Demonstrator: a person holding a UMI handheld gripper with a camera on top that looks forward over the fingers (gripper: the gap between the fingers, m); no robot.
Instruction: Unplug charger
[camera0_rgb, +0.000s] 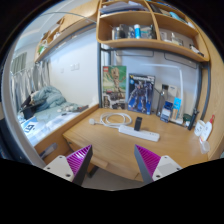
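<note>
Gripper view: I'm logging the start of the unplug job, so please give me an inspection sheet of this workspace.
Surface: wooden desk, mostly bare near the fingers.
Job's things: white power strip beyond the fingers; charger itself not clear.
Clutter: posters, small items at the desk's far end.
Grippers: gripper open, holding nothing.
Cables: coiled white cable beside the strip.
Surroundings: shelves above, bed alongside.

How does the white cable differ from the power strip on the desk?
The white cable lies coiled in loops; the power strip is one straight bar. The cable lies farther from the gripper, whose fingers are open; the strip lies nearer. Both are white and rest on the desk.
</note>
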